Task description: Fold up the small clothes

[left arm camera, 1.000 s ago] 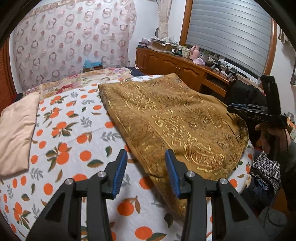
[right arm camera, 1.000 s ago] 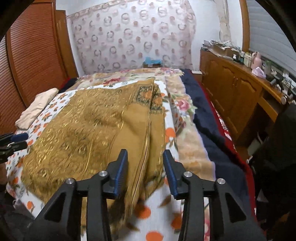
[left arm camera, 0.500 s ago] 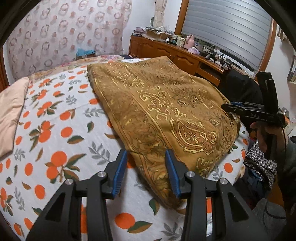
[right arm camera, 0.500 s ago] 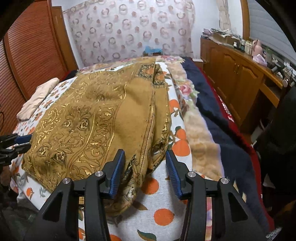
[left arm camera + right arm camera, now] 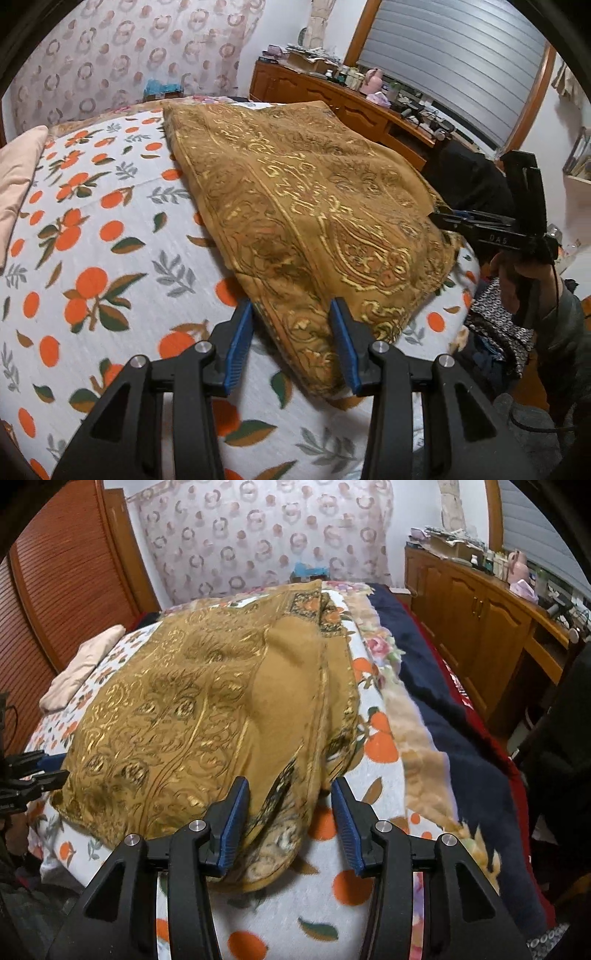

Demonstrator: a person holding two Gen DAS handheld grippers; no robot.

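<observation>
Where gold garment (image 5: 314, 206) drapes orange-print bedspread (image 5: 92, 240), both hand-held grippers wide, wooden dresser (image 5: 480, 616) behind.

A gold-patterned brown cloth (image 5: 306, 206) lies on a white bedsheet printed with oranges (image 5: 92, 266). The left gripper (image 5: 291, 332) has its blue-padded fingers (image 5: 238, 339) spread apart, the cloth's near corner between them. Beyond the right-hand finger, the right gripper (image 5: 443, 218) reaches the cloth's far edge.

Between my left tool's (image 5: 291, 345) blue pads I see a mustard garment (image 5: 314, 206) with gold scrollwork; under it, a white bedsheet (image 5: 92, 236) printed with oranges and leaves.
</observation>
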